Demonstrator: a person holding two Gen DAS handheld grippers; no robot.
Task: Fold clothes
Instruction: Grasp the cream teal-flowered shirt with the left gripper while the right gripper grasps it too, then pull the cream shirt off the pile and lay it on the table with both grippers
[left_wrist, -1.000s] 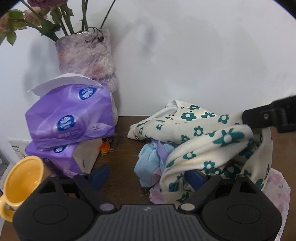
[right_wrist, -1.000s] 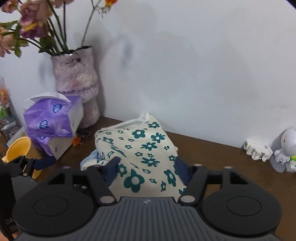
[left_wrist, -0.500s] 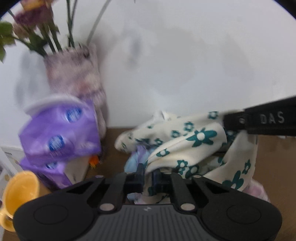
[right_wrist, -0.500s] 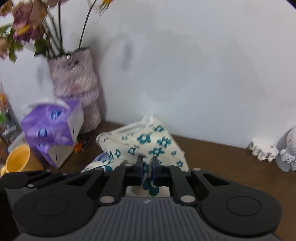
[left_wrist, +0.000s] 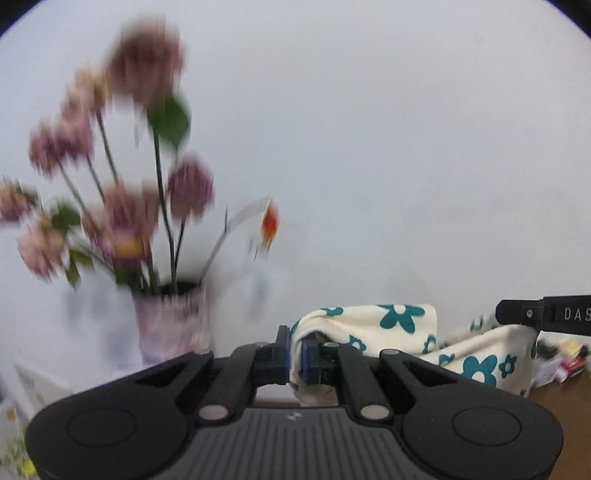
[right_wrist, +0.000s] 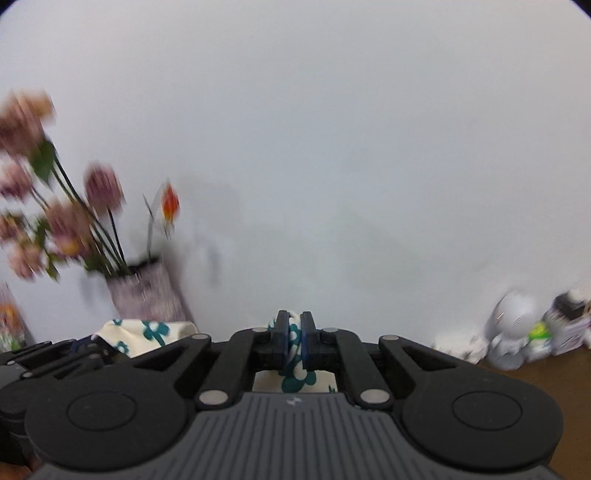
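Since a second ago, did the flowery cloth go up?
Yes. The flowery cloth, pinched by the left gripper and right gripper, went up: it lay below the vase base, now level with its body.

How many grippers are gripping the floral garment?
2: the left gripper pinches one bunched end of the floral garment; the right gripper pinches another part.

Two grippers, the left gripper (left_wrist: 294, 354) and the right gripper (right_wrist: 294, 341). One flowered cloth (left_wrist: 399, 325). One vase (left_wrist: 171, 325) of flowers (left_wrist: 144, 66). One white toy robot (right_wrist: 513, 332). One tabletop (right_wrist: 554, 369).
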